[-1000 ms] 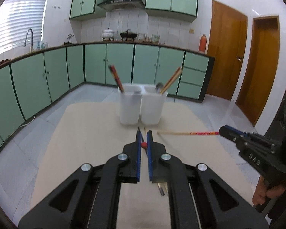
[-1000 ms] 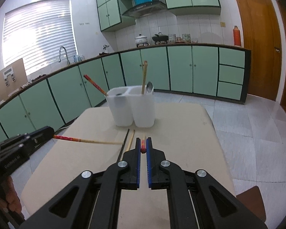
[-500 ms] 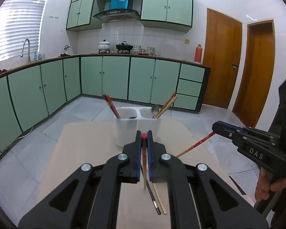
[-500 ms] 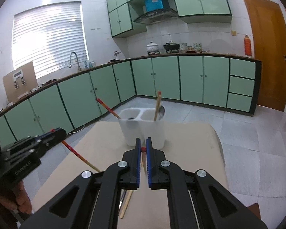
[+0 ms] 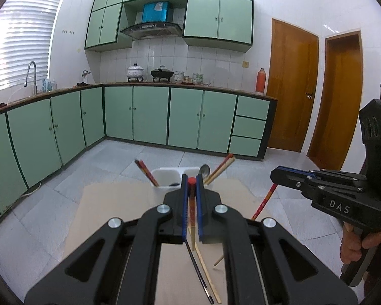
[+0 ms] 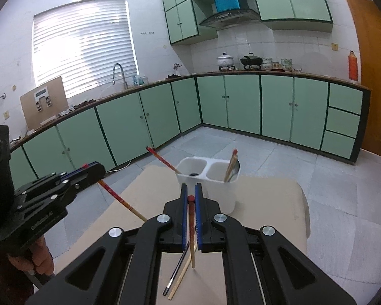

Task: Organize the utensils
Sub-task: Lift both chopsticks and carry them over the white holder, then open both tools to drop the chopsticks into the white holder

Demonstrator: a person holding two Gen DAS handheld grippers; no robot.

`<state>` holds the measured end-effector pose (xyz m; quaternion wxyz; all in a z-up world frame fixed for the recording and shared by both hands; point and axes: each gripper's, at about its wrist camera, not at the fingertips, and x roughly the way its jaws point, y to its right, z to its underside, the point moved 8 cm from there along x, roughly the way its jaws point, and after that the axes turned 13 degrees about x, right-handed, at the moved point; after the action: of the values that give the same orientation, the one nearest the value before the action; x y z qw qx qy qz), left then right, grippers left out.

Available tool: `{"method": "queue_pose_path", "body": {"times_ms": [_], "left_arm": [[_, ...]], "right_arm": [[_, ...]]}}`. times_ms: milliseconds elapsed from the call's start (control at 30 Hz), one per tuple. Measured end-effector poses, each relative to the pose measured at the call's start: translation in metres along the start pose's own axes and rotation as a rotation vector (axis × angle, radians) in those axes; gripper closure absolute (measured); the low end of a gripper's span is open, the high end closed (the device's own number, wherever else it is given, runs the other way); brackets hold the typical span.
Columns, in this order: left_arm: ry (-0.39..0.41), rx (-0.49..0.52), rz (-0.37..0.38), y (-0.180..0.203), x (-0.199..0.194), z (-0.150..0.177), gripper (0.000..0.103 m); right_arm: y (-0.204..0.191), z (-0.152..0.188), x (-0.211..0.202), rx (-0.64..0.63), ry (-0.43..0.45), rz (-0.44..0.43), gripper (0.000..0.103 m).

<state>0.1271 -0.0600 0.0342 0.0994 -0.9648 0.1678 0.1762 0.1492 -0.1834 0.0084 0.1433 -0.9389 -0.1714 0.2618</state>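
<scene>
Two white compartments in the utensil holder (image 6: 207, 175): red chopsticks (image 6: 162, 159) left, wooden chopsticks (image 6: 230, 164) and spoon (image 5: 204, 170) right. Left gripper (image 5: 191, 186) and right gripper (image 6: 190, 194) each clamp a red-tipped chopstick (image 5: 191, 203).

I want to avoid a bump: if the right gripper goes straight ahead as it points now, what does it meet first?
Probably the white utensil holder, just beyond the right gripper with its chopstick; depth is uncertain.

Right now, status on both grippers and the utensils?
Left gripper shut on red-tipped chopstick. Right gripper shut on another. Two chopsticks loose on table. White holder ahead, unobstructed.
</scene>
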Motion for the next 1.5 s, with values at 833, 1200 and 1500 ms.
{"method": "queue_pose_path", "body": {"times_ms": [833,1200,1500], "left_arm": [[0.103,0.035,-0.071,-0.046,0.081,-0.116,0.098],[-0.012,0.037,-0.075,-0.057,0.148,-0.076,0.098],[-0.077,0.009,-0.067,-0.065,0.154,-0.042,0.067]], "right_arm": [[-0.017,-0.152,0.052,-0.091,0.182,0.023,0.098],[0.018,-0.115,0.118,-0.038,0.066,0.045,0.098],[0.039,-0.088,0.117,0.017,0.034,0.059,0.061]]}}
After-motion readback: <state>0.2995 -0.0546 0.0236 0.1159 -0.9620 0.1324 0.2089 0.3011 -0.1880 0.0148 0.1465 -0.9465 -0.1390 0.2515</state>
